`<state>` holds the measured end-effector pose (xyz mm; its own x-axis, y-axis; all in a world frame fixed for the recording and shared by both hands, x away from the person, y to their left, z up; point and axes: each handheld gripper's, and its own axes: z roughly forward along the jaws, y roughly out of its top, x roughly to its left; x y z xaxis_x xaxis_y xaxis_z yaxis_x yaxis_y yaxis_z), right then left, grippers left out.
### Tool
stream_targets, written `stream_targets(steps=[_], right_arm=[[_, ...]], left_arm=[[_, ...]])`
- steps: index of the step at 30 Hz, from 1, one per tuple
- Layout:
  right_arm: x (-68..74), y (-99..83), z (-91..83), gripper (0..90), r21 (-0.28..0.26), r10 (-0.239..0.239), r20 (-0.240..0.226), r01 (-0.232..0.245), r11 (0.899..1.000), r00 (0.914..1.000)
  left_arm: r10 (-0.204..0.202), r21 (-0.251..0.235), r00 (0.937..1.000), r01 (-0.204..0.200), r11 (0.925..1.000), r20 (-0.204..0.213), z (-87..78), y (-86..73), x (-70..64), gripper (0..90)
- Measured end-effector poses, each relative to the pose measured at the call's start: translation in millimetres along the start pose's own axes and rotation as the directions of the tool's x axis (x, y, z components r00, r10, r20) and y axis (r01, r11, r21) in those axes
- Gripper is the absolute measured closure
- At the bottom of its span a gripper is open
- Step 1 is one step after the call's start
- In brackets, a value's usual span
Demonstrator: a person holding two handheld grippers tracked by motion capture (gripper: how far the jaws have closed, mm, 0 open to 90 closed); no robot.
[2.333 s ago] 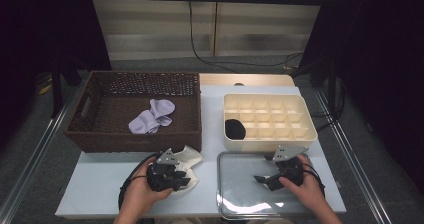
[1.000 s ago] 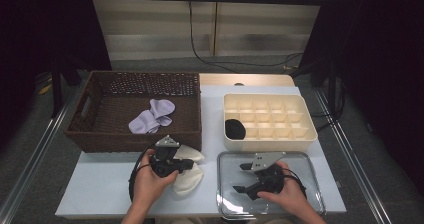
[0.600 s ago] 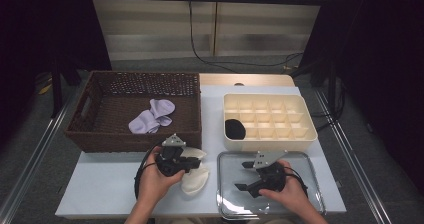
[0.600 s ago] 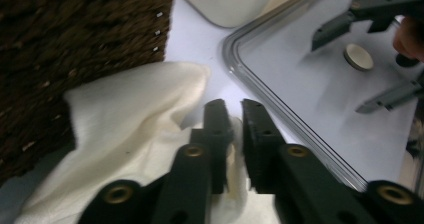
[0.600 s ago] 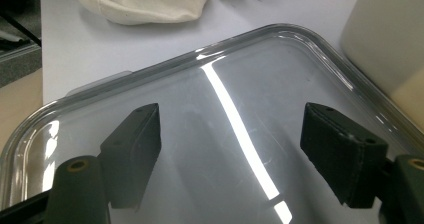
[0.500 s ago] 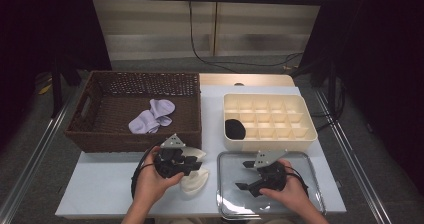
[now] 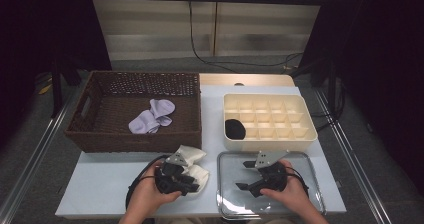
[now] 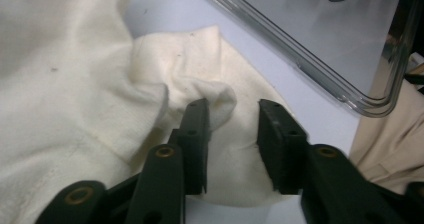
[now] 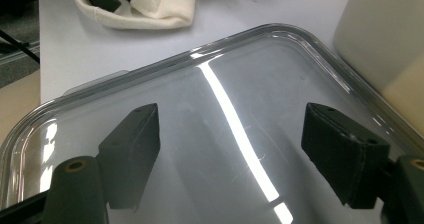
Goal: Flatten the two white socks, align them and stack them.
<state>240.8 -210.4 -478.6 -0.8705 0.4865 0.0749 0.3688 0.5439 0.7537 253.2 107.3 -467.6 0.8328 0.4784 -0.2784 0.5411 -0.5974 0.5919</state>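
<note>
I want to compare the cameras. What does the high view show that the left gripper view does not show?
High view alone: the wicker basket with a lilac sock, the cream divided box holding a black item, and the open right tool. Left gripper view alone: the left tool open around a fold. Both: the cream sock and clear lid.

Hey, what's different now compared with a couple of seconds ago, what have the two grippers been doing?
The left gripper has come down onto the crumpled cream cloth, its jaws now open around a fold. The right gripper drew back toward the person and turned left, jaws wide open over the clear plastic lid. Nothing is gripped yet. The lilac socks in the brown wicker basket and the cream compartment box are unmoved.
</note>
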Motion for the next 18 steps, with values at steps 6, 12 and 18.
stream_targets(steps=[6, 12, 18], right_arm=[[-1.2, -0.4, 0.0, 23.5, -0.008, 0.011, -0.003, -0.011, 1.000, 0.9999], [0.1, 3.7, 4.7, 23.5, -0.003, 0.004, -0.009, -0.004, 1.000, 0.9999], [0.5, 3.2, 6.4, 23.5, 0.002, 0.012, -0.019, -0.012, 1.000, 0.9997]], left_arm=[[-0.048, 0.006, 0.9984, 0.049, 0.9988, -0.027, 1.9, 3.0, 1.4, 89.3], [-0.058, -0.094, 0.9977, 0.055, 0.9941, -0.035, 4.8, 13.0, -1.0, 89.9], [-0.060, -0.122, 0.9979, 0.056, 0.9910, -0.024, 5.8, 14.4, 0.2, 82.5]])
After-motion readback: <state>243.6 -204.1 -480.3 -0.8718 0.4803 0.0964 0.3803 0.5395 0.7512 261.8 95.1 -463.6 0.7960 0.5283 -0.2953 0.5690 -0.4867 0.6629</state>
